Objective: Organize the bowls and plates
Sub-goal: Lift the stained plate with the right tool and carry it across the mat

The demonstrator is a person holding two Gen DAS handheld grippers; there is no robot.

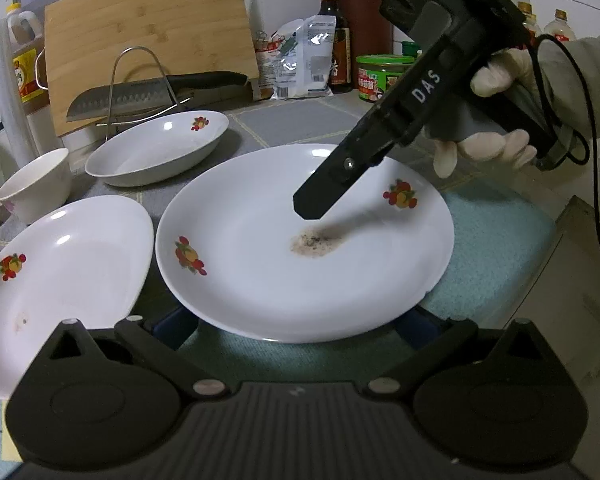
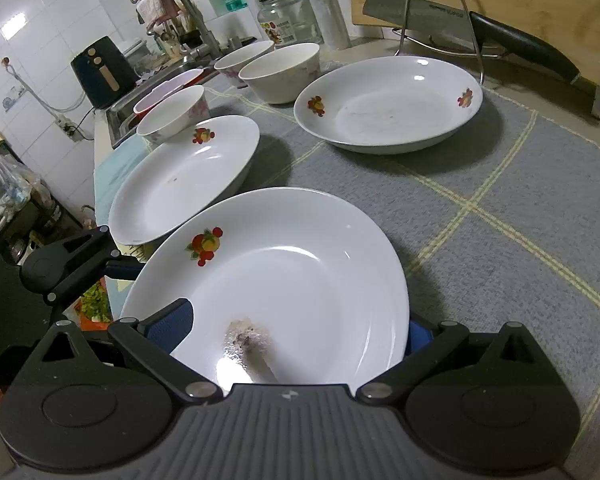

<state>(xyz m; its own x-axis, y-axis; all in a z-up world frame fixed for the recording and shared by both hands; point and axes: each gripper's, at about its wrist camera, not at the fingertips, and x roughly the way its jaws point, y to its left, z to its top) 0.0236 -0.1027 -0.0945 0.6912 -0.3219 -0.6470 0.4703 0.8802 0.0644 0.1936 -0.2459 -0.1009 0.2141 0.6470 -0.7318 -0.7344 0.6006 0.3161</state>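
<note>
A white fruit-print plate with a brownish smear lies on the counter mat; it also shows in the right wrist view. My left gripper is open, its blue pads straddling the plate's near rim. My right gripper is open too, its left pad over the plate and the other pad beside the rim. In the left wrist view its black finger hovers above the plate's middle. Two more plates and three bowls stand behind.
A wire rack holds a cleaver in front of a bamboo cutting board. Sauce bottles, packets and a green tin line the back wall. A sink with a tap lies at the far left. The counter edge is on the right.
</note>
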